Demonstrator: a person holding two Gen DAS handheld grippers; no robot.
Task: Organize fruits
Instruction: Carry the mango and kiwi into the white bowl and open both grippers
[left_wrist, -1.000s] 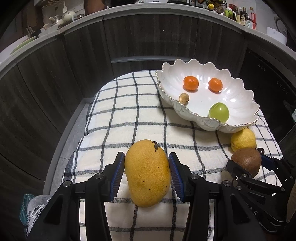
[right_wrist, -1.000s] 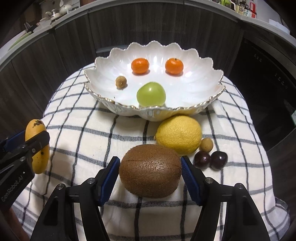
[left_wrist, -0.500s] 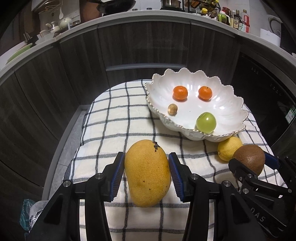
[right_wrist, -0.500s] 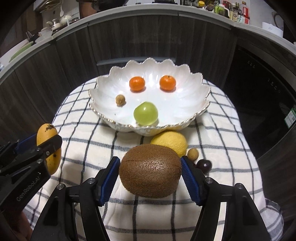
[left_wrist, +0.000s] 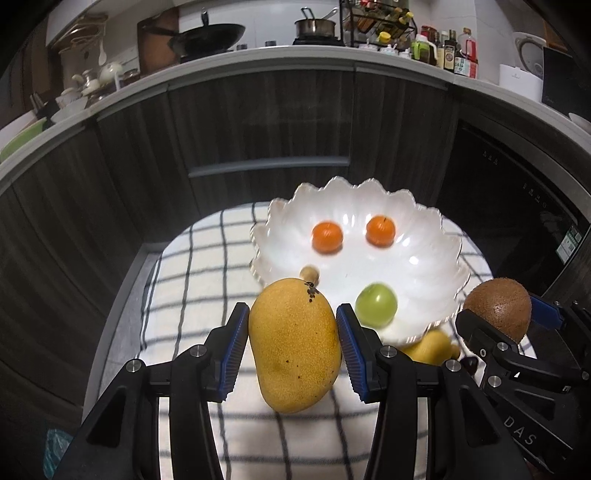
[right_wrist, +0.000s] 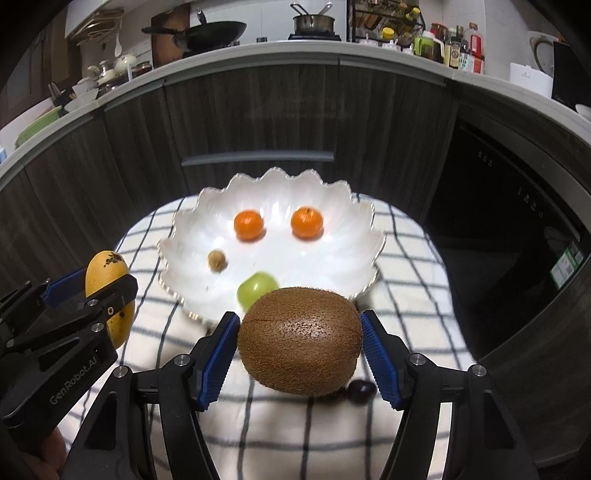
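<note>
Covering the table, a checked cloth (right_wrist: 402, 258) lay before dark cabinets (right_wrist: 258, 122). Left gripper (left_wrist: 293, 347) clamped the mango (left_wrist: 295, 347), right gripper (right_wrist: 299, 343) the kiwi (right_wrist: 299, 339), near the white bowl (right_wrist: 332, 258).

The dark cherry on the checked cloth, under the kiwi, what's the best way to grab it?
Hedged: take the cherry across its round middle, coming straight down from above. It is small, round and low on the cloth, so a side approach would likely roll it. The right gripper must first release the kiwi.
</note>
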